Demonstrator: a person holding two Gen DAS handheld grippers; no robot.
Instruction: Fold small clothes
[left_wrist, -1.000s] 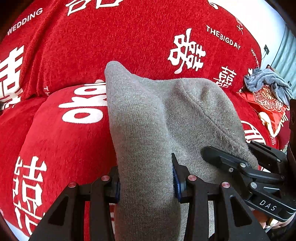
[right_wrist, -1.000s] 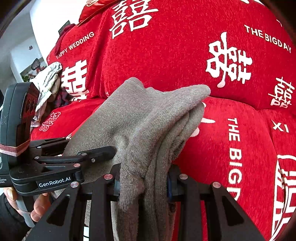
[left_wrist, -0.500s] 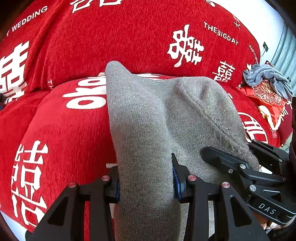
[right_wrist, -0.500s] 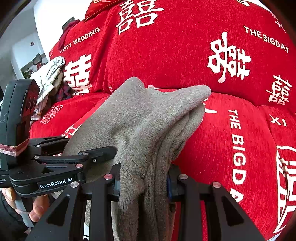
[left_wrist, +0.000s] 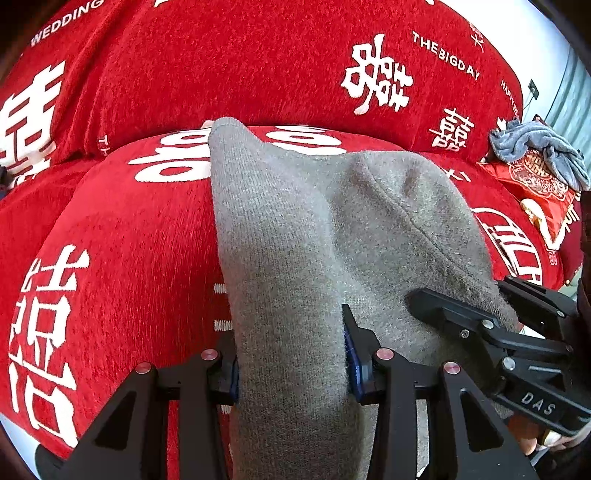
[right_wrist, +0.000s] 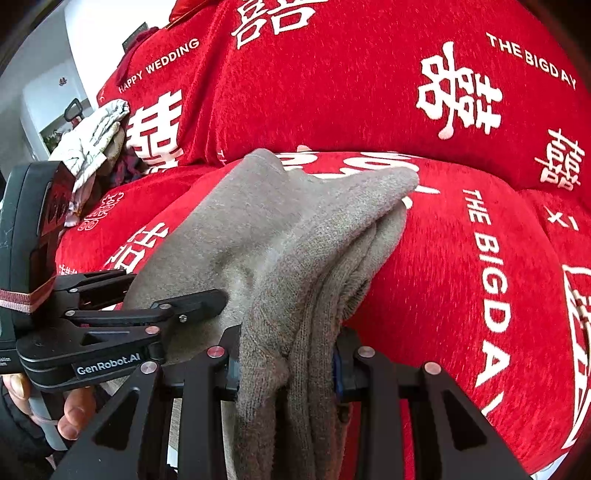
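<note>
A grey knit garment (left_wrist: 332, 221), folded into several layers, hangs in the air just above the red sofa seat (left_wrist: 129, 258). My left gripper (left_wrist: 291, 369) is shut on one bunched end of it, blue pads pressing both sides. Beside it on the right, my right gripper (left_wrist: 469, 295) clamps the other end. In the right wrist view the stacked edges of the garment (right_wrist: 295, 240) run between the pads of my right gripper (right_wrist: 288, 365), which is shut on them. My left gripper (right_wrist: 166, 288) holds the cloth at the left.
The sofa has a red cover with white lettering, and its backrest (right_wrist: 332, 92) rises close behind the seat. A grey-blue cloth (left_wrist: 535, 147) lies on a red cushion at the far right. A pile of pale clothes (right_wrist: 92, 140) sits at the far left. A person's fingers (right_wrist: 74, 417) grip the left handle.
Both grippers have sunk toward the sofa seat together, carrying the grey garment. The seat fills more of both views. Neither grip has changed.
</note>
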